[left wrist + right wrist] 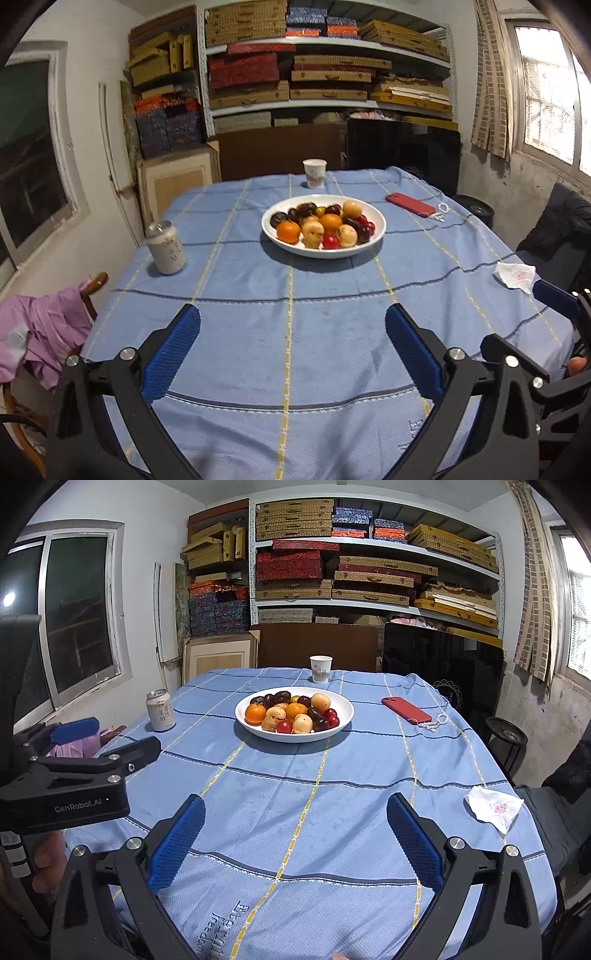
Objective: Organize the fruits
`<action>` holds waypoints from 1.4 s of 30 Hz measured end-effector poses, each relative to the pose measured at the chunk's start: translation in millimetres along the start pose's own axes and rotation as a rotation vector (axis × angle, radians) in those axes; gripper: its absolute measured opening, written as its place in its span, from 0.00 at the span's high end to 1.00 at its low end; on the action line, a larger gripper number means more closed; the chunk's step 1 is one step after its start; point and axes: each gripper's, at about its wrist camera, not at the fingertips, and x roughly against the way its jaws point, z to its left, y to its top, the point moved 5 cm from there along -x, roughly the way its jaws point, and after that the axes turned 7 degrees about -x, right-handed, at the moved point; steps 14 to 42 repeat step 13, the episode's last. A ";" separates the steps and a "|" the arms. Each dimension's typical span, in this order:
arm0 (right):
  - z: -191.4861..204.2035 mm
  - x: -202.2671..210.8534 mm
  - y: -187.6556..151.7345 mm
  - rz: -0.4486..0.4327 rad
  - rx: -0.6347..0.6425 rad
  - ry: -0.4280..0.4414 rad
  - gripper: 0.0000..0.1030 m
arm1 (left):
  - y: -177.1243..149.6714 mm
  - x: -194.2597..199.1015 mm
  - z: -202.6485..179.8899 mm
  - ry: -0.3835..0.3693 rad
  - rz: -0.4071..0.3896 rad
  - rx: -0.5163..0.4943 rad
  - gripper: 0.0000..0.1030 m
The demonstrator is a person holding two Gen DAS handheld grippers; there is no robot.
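- At far left we see a pink garment (40,325) draped on a wooden chair (96,281) beside the table.
- A pale drink can (165,247) stands upright near the left edge of the blue checked tablecloth (295,332).
- We hold the left gripper (293,350) over the near part of the cloth, jaws spread wide with nothing between them.
- The white bowl (376,236) sits mid-table, well beyond both grippers, heaped with fruits (321,225): oranges, yellowish pears, red cherries and dark plums.
- A paper cup (314,172) stands upright behind the bowl, near the far edge.
- We hold the right gripper (295,834) likewise wide and empty, above the cloth.
- Right of the bowl lies a red phone (410,204) touching a string of white beads (441,212).
- A crumpled tissue (515,276) lies by the right edge.
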 end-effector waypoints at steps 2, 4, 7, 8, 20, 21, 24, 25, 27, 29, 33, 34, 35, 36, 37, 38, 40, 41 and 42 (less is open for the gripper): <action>-0.5 -0.3 -0.7 0.000 -0.001 -0.001 0.04 | 1.6 4.6 0.9 0.018 -0.027 0.011 0.04; -0.9 -0.6 -1.2 0.002 -0.003 0.000 0.04 | 1.7 3.6 0.2 0.005 -0.013 0.012 0.04; -0.6 0.3 -0.2 -0.006 0.000 -0.002 0.04 | -1.0 -2.1 -2.9 0.018 0.027 -0.012 0.04; -0.4 0.7 -0.2 -0.009 0.002 -0.003 0.04 | -2.5 -5.1 -3.0 0.043 0.046 -0.019 0.04; -0.6 0.8 -1.5 -0.016 0.005 -0.009 0.04 | -4.8 -8.3 0.2 0.074 0.056 -0.025 0.04; -0.6 0.8 -1.5 -0.016 0.005 -0.009 0.04 | -4.8 -8.3 0.2 0.074 0.056 -0.025 0.04; -0.6 0.8 -1.5 -0.016 0.005 -0.009 0.04 | -4.8 -8.3 0.2 0.074 0.056 -0.025 0.04; -0.6 0.8 -1.5 -0.016 0.005 -0.009 0.04 | -4.8 -8.3 0.2 0.074 0.056 -0.025 0.04; -0.6 0.8 -1.5 -0.016 0.005 -0.009 0.04 | -4.8 -8.3 0.2 0.074 0.056 -0.025 0.04; -0.6 0.8 -1.5 -0.016 0.005 -0.009 0.04 | -4.8 -8.3 0.2 0.074 0.056 -0.025 0.04; -0.6 0.8 -1.5 -0.016 0.005 -0.009 0.04 | -4.8 -8.3 0.2 0.074 0.056 -0.025 0.04; -0.6 0.8 -1.5 -0.016 0.005 -0.009 0.04 | -4.8 -8.3 0.2 0.074 0.056 -0.025 0.04; -0.6 0.8 -1.5 -0.016 0.005 -0.009 0.04 | -4.8 -8.3 0.2 0.074 0.056 -0.025 0.04; -0.6 0.8 -1.5 -0.016 0.005 -0.009 0.04 | -4.8 -8.3 0.2 0.074 0.056 -0.025 0.04; -0.6 0.8 -1.5 -0.016 0.005 -0.009 0.04 | -4.8 -8.3 0.2 0.074 0.056 -0.025 0.04; -0.6 0.8 -1.5 -0.016 0.005 -0.009 0.04 | -4.8 -8.3 0.2 0.074 0.056 -0.025 0.04; -0.6 0.8 -1.5 -0.016 0.005 -0.009 0.04 | -4.8 -8.3 0.2 0.074 0.056 -0.025 0.04; -0.6 0.8 -1.5 -0.016 0.005 -0.009 0.04 | -4.8 -8.3 0.2 0.074 0.056 -0.025 0.04; -0.6 0.8 -1.5 -0.016 0.005 -0.009 0.04 | -4.8 -8.3 0.2 0.074 0.056 -0.025 0.04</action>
